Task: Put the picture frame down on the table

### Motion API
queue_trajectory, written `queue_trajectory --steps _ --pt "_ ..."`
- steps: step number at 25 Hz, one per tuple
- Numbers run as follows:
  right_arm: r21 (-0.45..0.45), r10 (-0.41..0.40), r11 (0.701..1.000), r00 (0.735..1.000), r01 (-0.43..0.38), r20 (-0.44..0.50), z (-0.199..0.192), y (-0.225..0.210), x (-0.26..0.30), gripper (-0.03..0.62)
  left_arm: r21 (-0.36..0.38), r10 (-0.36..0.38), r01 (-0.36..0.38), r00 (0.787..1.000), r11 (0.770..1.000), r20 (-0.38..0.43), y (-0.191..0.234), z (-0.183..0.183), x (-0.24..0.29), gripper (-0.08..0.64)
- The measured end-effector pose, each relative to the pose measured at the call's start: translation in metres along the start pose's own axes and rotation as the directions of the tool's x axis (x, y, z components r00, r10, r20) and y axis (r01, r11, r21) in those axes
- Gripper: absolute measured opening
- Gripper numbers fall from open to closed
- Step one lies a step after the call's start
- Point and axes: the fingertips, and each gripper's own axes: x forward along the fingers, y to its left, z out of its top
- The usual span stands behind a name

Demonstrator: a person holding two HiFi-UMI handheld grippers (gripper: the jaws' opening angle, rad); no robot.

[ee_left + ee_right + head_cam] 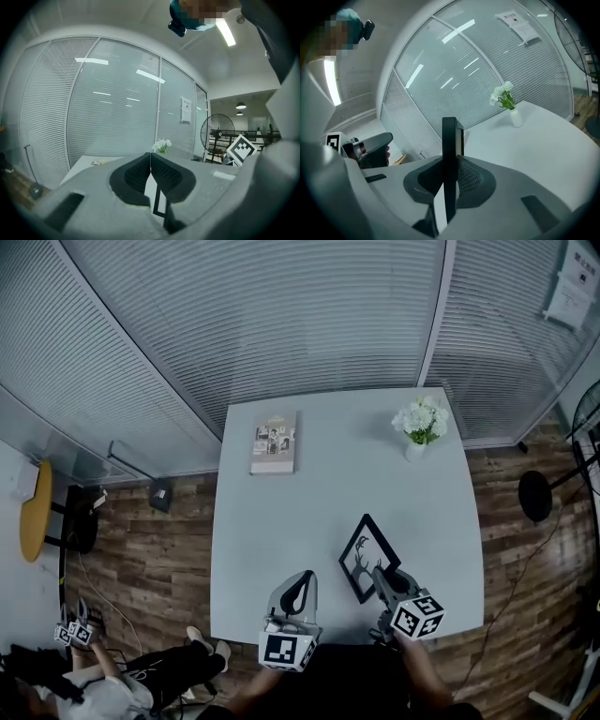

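Note:
A black picture frame [366,557] with a dark plant silhouette on white is held tilted above the near right part of the white table [328,502]. My right gripper [382,579] is shut on its lower edge. In the right gripper view the frame [449,154] stands edge-on between the pads. My left gripper [300,591] hovers over the near table edge, shut with nothing in it; in its own view the pads [136,173] meet, and a corner of the frame [158,204] shows below them.
A photo book [274,442] lies at the far left of the table. A white vase of white flowers [419,426] stands at the far right. Glass walls with blinds curve behind. A black fan [536,495] and a yellow stool [36,510] stand on the wood floor.

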Motion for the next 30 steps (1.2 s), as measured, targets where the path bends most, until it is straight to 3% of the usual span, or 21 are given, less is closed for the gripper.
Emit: queue_trajectory --steps 8,15,19,23,30 --pt "0.098 0.014 0.995 0.997 -0.007 -0.070 -0.015 -0.042 0.029 0.055 -0.002 0.012 -0.012 1.000 1.000 0.023 0.002 0.005 0.023 0.017" --pt "0.198 0.024 0.980 0.992 0.000 -0.122 -0.037 -0.071 0.051 0.055 -0.009 -0.002 0.001 0.999 1.000 -0.032 0.004 -0.003 0.038 0.017" --pt "0.227 0.031 0.974 0.989 0.004 -0.147 -0.047 -0.082 0.058 0.055 -0.008 0.009 -0.009 1.000 1.000 -0.009 0.008 -0.004 0.044 0.017" --pt "0.284 0.045 0.959 0.988 -0.001 -0.151 -0.055 -0.094 0.066 0.055 -0.011 -0.004 0.003 0.999 1.000 -0.050 0.009 -0.008 0.050 0.017" --pt "0.348 0.066 0.937 0.988 -0.012 -0.142 -0.059 -0.108 0.073 0.057 -0.008 0.007 -0.008 0.999 1.000 -0.034 0.011 -0.008 0.052 0.017"
